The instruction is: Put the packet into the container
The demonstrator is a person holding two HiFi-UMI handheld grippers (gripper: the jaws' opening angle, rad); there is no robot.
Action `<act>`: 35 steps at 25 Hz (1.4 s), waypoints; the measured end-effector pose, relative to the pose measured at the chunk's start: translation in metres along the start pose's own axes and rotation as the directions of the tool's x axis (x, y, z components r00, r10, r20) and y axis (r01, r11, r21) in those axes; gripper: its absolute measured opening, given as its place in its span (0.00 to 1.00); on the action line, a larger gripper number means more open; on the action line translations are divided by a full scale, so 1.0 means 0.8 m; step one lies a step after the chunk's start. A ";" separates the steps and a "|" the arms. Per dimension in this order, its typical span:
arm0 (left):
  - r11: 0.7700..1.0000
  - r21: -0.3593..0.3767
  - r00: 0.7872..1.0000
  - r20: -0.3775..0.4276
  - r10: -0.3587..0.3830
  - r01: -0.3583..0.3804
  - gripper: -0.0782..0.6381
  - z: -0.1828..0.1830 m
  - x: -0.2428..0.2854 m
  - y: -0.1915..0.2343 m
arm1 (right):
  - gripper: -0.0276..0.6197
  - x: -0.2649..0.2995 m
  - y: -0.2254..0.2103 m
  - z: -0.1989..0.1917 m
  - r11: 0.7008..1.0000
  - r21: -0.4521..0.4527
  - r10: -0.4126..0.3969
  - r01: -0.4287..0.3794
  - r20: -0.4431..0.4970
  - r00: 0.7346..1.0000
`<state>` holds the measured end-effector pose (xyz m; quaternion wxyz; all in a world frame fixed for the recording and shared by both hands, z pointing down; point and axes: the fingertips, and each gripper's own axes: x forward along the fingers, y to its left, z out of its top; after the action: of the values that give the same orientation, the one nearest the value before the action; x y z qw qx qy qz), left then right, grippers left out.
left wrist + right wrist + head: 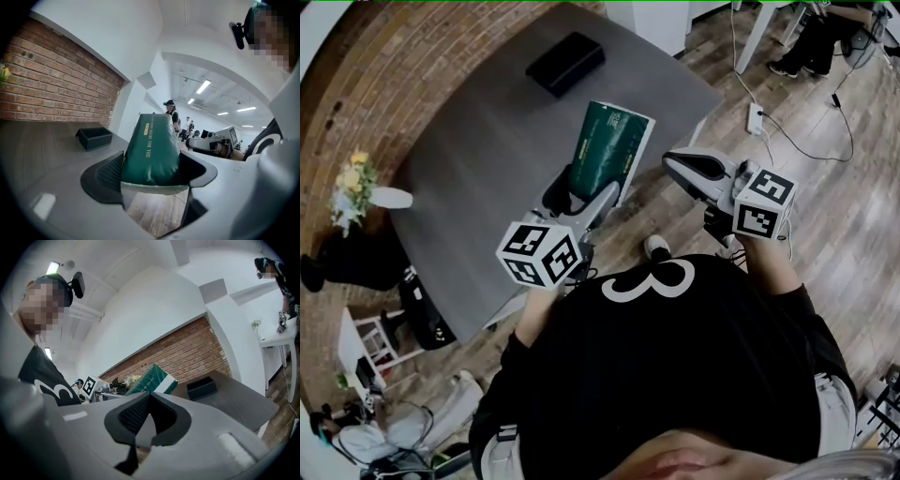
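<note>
Left claw [581,195] clenched on green packet [609,148], jutting forward from the jaws over grey table [469,187]; black container [565,62] well ahead, beyond the packet's far end. Best carried forward level, lowered within the walls before letting go. Alongside, right claw [682,167] closed, empty.

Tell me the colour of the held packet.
The packet is dark green with a white edge; best in head view.

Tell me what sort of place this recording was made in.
Probably an open office or workshop: a brick wall, ceiling strip lights, a grey table on a wooden floor, and other people standing farther back.
</note>
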<state>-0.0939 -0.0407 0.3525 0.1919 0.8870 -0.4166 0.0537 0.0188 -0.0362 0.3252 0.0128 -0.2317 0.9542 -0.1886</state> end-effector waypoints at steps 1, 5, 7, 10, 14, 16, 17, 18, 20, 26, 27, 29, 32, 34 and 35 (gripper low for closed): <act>1.000 0.002 1.000 -0.001 0.008 -0.008 0.66 0.006 0.013 0.005 | 0.05 0.002 -0.015 0.005 1.000 0.004 0.005 -0.005 0.001 1.000; 0.999 0.016 0.999 -0.003 0.039 -0.039 0.66 0.040 0.072 0.027 | 0.05 0.012 -0.080 0.036 0.999 0.018 0.028 -0.028 0.000 1.000; 0.998 0.034 0.998 0.002 0.055 -0.055 0.66 0.054 0.090 0.035 | 0.05 0.016 -0.102 0.049 0.999 0.015 0.040 -0.040 -0.001 0.999; 0.995 0.065 0.997 0.014 0.076 -0.077 0.66 0.071 0.105 0.044 | 0.05 0.021 -0.123 0.063 0.998 -0.002 0.067 -0.067 0.000 0.998; 0.988 0.120 0.995 0.031 0.091 -0.094 0.66 0.098 0.112 0.055 | 0.05 0.027 -0.141 0.078 0.995 -0.035 0.092 -0.092 0.003 0.996; 0.980 0.163 0.993 0.039 0.110 -0.115 0.66 0.113 0.109 0.063 | 0.05 0.032 -0.144 0.085 0.994 -0.054 0.100 -0.100 0.004 0.995; 0.975 0.187 0.992 0.044 0.118 -0.124 0.66 0.121 0.106 0.067 | 0.05 0.034 -0.144 0.088 0.993 -0.063 0.104 -0.103 0.004 0.995; 0.969 0.210 0.991 0.049 0.123 -0.131 0.66 0.129 0.103 0.071 | 0.05 0.036 -0.143 0.091 0.992 -0.071 0.108 -0.107 0.004 0.994; 0.956 0.257 0.990 0.056 0.132 -0.142 0.66 0.144 0.098 0.078 | 0.05 0.042 -0.141 0.098 0.990 -0.086 0.115 -0.114 0.004 0.993; 0.924 0.350 0.988 0.062 0.141 -0.154 0.66 0.183 0.093 0.108 | 0.05 0.067 -0.143 0.108 0.987 -0.105 0.124 -0.124 -0.006 0.992; 0.919 0.362 0.988 0.061 0.141 -0.154 0.66 0.189 0.094 0.115 | 0.05 0.073 -0.145 0.108 0.987 -0.101 0.123 -0.123 -0.010 0.992; 0.911 0.381 0.988 0.059 0.144 -0.156 0.66 0.202 0.097 0.131 | 0.05 0.086 -0.152 0.106 0.989 -0.090 0.120 -0.121 -0.020 0.993; 0.899 0.411 0.988 0.049 0.145 -0.153 0.66 0.223 0.108 0.156 | 0.05 0.105 -0.165 0.097 0.990 -0.063 0.121 -0.124 -0.047 0.992; 0.881 0.447 0.987 0.043 0.153 -0.156 0.66 0.239 0.120 0.173 | 0.05 0.117 -0.176 0.091 0.992 -0.043 0.119 -0.122 -0.065 0.991; 0.873 0.461 0.987 0.041 0.157 -0.158 0.66 0.246 0.126 0.182 | 0.05 0.123 -0.182 0.088 0.992 -0.032 0.117 -0.120 -0.072 0.990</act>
<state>-0.1520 -0.2735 0.2404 -0.0305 0.8703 -0.4628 0.1656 0.0024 -0.2244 0.3193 -0.0137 -0.1681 0.9694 -0.1783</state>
